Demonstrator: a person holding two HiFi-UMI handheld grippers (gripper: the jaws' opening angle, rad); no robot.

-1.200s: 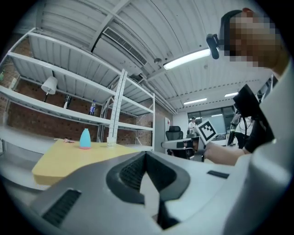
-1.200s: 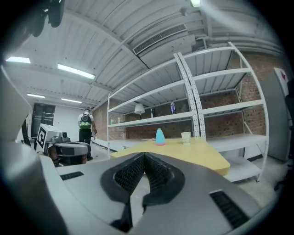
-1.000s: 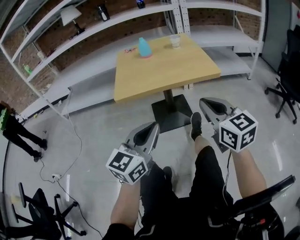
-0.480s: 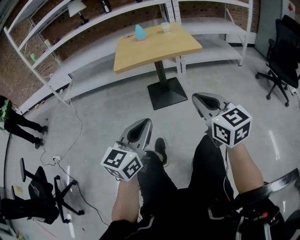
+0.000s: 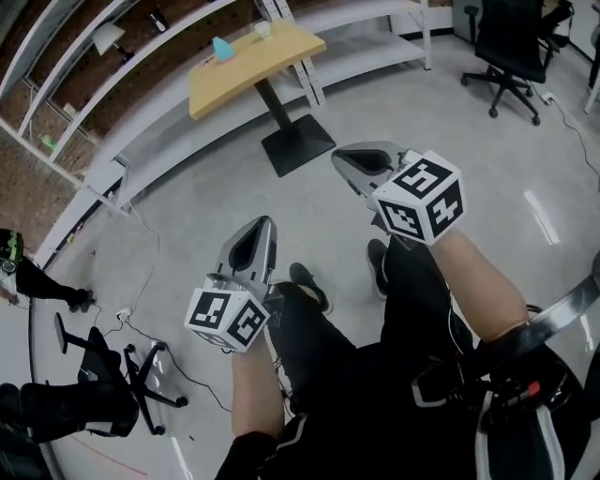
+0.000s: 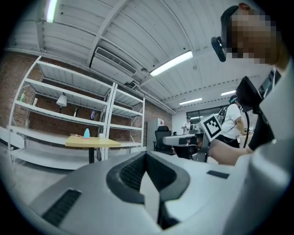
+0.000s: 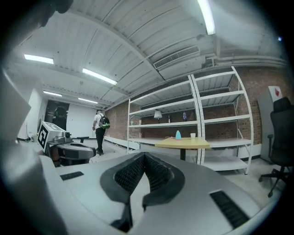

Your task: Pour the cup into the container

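head view: the left gripper (image 5: pixel 264 223) and the right gripper (image 5: pixel 338 157) are held level above the person's legs, over bare grey floor. both are well apart from the wooden table (image 5: pixel 272 58) at the top of the view. the cup (image 5: pixel 263 29) and the blue container (image 5: pixel 222 48) stand near each other on the far part of that table. a black office chair (image 5: pixel 506 42) stands at the upper right.

left gripper view: the left gripper (image 6: pixel 147 155) has its jaws pressed together with nothing between them. the table (image 6: pixel 94 143) is far off at the left, carrying the container (image 6: pixel 86 133) and the cup (image 6: pixel 101 135).

right gripper view: the right gripper (image 7: pixel 145 156) is likewise closed tight and empty. the table (image 7: pixel 182 144) is distant, with the container (image 7: pixel 178 134) left of the cup (image 7: pixel 193 136).
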